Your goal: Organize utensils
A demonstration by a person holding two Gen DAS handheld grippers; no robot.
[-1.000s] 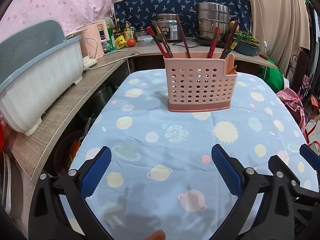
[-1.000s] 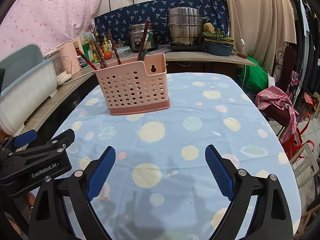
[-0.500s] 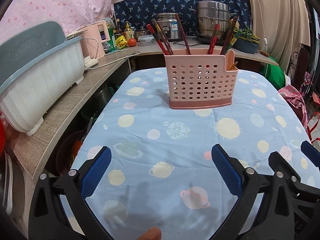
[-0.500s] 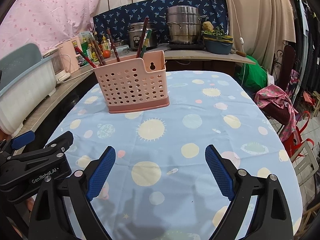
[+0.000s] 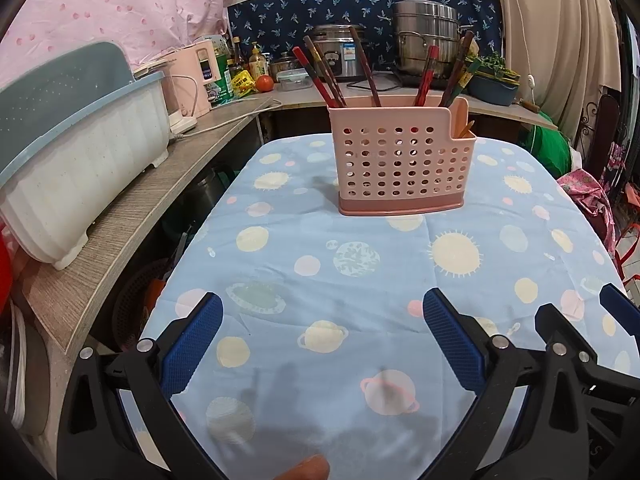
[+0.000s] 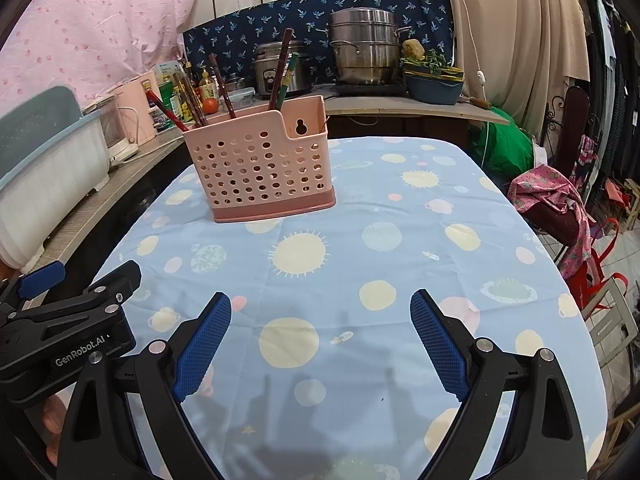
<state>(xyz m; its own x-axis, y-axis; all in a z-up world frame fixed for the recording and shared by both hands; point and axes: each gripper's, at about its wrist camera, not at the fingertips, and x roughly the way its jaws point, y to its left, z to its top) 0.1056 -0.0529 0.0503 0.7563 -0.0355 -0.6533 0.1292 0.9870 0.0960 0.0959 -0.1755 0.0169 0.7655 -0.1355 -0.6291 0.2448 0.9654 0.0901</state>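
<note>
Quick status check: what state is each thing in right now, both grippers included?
Left gripper: open, empty.
Right gripper: open, empty.
Pink basket: upright on the tablecloth.
Chopsticks: standing in the basket, leaning.
Steamer pot: lid on.

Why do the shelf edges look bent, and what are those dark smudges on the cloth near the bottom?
Left wrist view: fisheye lens bows the wooden shelf; corners go black. Right wrist view: soft shadows of the right gripper fall on the tablecloth; the holder stays sharp.
</note>
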